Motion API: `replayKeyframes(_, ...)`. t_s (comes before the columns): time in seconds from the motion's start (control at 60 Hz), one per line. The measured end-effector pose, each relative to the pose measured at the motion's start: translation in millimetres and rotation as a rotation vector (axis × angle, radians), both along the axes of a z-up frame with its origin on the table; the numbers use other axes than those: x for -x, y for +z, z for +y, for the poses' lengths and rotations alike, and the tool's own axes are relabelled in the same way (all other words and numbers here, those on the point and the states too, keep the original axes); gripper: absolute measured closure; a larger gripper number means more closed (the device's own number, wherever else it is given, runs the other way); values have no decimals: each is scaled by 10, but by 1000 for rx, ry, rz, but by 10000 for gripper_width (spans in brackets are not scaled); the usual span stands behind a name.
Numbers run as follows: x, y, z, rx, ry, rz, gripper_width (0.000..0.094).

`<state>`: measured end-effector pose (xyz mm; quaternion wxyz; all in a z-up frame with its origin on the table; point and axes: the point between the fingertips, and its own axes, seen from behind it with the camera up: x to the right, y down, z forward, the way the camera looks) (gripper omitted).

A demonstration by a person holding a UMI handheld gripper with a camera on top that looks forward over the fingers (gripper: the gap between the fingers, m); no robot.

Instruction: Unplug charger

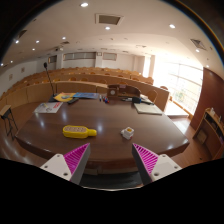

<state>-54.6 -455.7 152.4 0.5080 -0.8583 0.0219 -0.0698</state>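
Note:
A yellow power strip (79, 130) lies on the brown oval table (100, 118), ahead of my left finger. A small white charger (128, 132) sits on the table to its right, ahead of my right finger; I see no cable between them. My gripper (111, 160) is open and empty, held back at the table's near edge, well short of both. Its pink pads (76, 157) stand wide apart.
Papers and a yellow item (66, 97) lie at the far left of the table, and a dark bag (124, 93) sits at the far side. Wooden benches (90, 84) ring the room. Bright windows (184, 84) are at the right.

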Motion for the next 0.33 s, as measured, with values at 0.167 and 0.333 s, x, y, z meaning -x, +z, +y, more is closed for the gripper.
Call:
replayKeyframes(0.167, 142, 88, -322, -8, 19, -5, 88)
replayKeyframes(0.333, 216, 170, -416, -23, 32, -9, 89)
